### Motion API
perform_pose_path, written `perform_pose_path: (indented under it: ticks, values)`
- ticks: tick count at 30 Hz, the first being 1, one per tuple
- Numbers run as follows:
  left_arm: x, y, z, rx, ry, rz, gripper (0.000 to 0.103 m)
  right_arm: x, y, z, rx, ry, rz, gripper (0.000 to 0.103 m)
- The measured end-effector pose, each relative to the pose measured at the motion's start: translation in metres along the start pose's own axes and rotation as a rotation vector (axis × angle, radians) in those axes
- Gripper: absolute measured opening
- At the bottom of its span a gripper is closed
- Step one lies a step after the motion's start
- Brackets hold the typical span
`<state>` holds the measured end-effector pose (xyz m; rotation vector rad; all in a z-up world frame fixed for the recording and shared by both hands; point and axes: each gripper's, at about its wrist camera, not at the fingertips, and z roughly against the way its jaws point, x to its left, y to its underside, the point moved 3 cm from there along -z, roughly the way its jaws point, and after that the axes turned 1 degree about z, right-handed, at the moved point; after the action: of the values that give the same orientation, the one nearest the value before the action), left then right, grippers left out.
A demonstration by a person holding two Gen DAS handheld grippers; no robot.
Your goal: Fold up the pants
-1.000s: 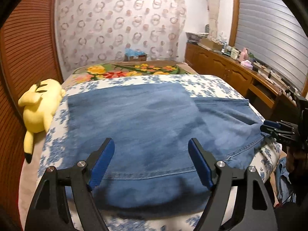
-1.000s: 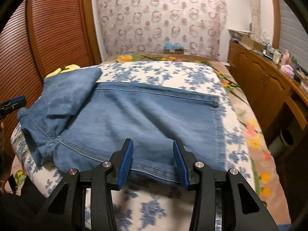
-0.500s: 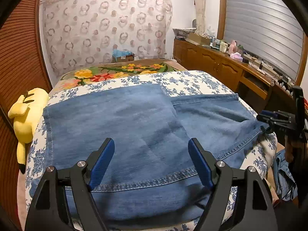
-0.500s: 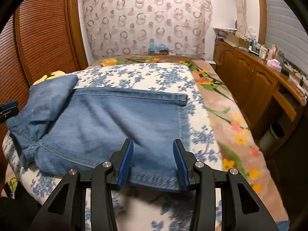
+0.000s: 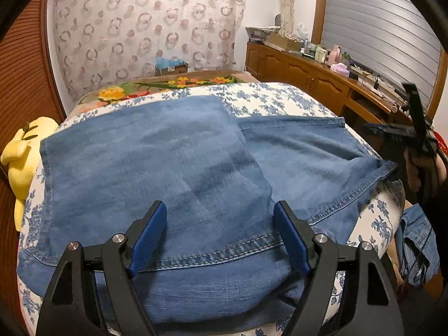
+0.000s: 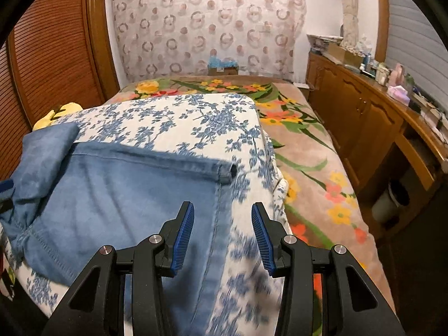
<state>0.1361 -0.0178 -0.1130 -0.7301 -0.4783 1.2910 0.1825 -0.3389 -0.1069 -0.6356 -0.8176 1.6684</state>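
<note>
Left gripper (image 5: 219,238) hovers over the near edge of the bed (image 5: 268,100), jaws wide apart, nothing between them; denim hem seam lies just below. Right gripper (image 6: 222,235) tilted down over the pants' (image 6: 117,184) right-hand edge, jaws moderately apart, gripping nothing; cloth beneath is motion-blurred. Pants lie flat across the blue-flowered bedcover (image 6: 196,123), one part folded over on the left side. Cardboard box (image 5: 170,68) at the far end holds something blue, contents unclear. Yellow plush (image 5: 19,156) at the bed's left edge, partly cut off.
</note>
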Motion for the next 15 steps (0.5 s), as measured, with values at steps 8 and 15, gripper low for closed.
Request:
perform_pose_path:
  ticks: [8,15]
  values:
    - [-0.002,0.008,-0.013,0.039,0.008,-0.006,0.079,-0.018,-0.022,-0.059,0.105,-0.04,0.012,0.044]
    - [0.001,0.011,-0.019,0.058,0.014,0.002,0.079,-0.017,-0.034,-0.071,0.111,-0.09,0.047,0.01]
